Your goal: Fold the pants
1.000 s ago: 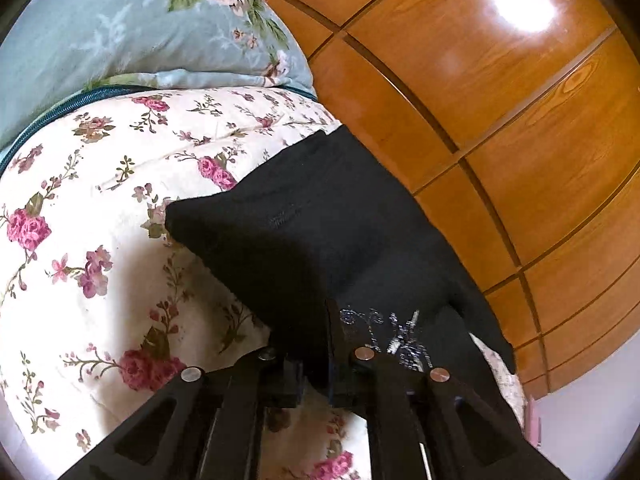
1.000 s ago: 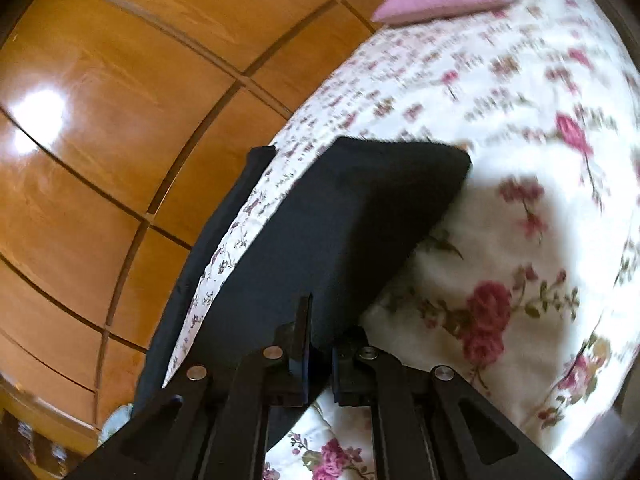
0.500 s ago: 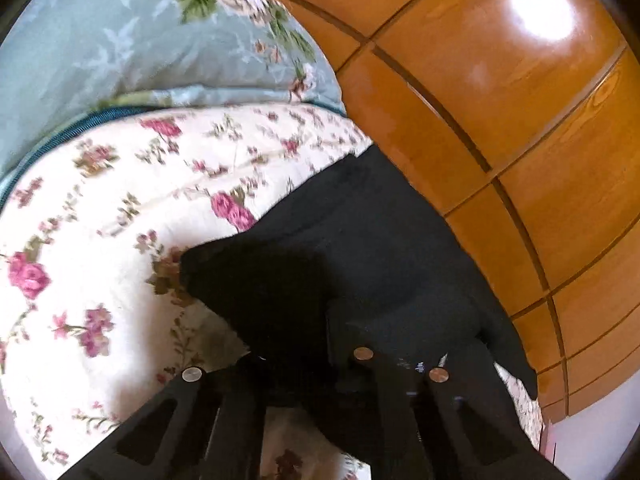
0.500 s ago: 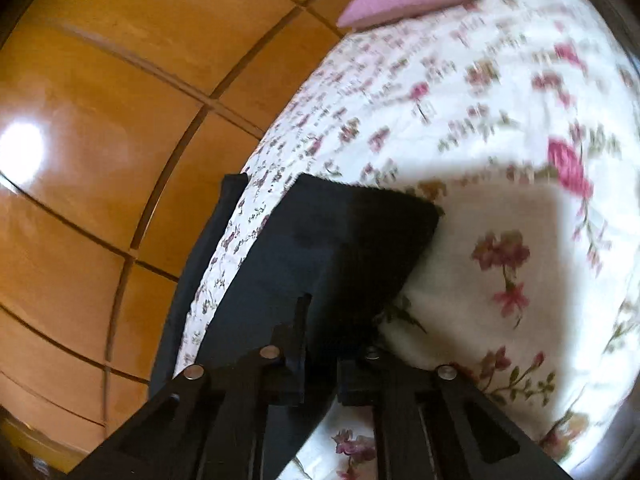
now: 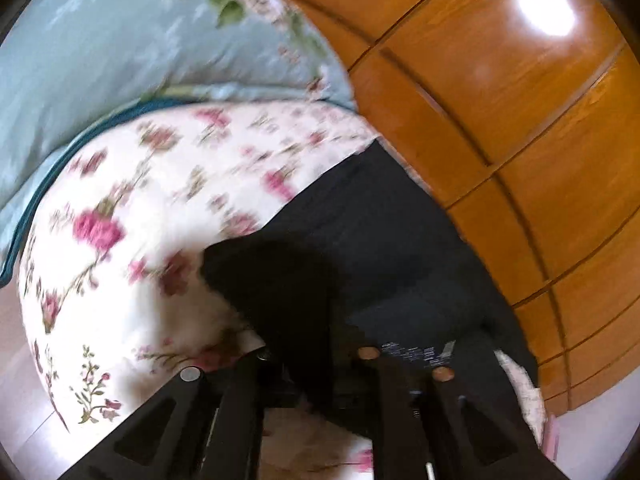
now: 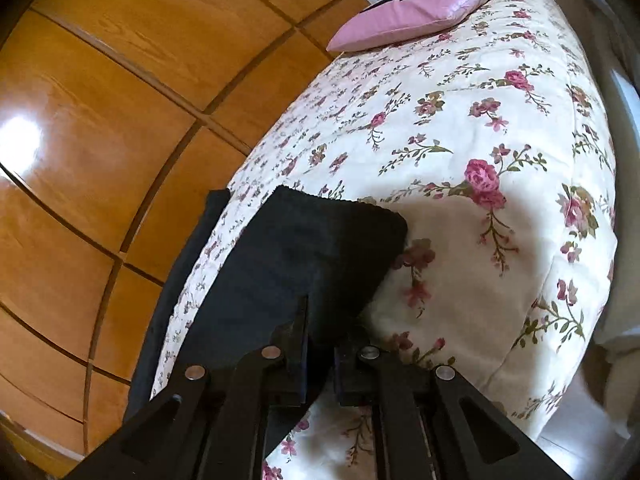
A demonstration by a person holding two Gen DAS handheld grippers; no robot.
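Carrying the near edge of the black pants (image 5: 360, 248) across the floral bedspread (image 5: 160, 184), both grippers now sit further over the bed than a second ago: the dark fabric fills more of the lower half of each wrist view, and the bare bedspread between the grippers and the far hem has shrunk. Judged from this, a fold is under way, with the lifted edge travelling toward the wooden headboard wall (image 5: 520, 140)

The left gripper (image 5: 316, 364) has its jaws opening slightly, with pants fabric between them and draped over the fingers; whether the pads press on the cloth cannot be told from this blurred view. The right gripper (image 6: 320, 364) stands nearly pressed together, pinching a fold of the pants (image 6: 296, 248)

The pants lie on the bed beside the wooden wall. Their long axis runs roughly parallel to that wall, one end toward the blue floral pillow (image 5: 120, 48), the other toward the pink pillow (image 6: 424, 8)
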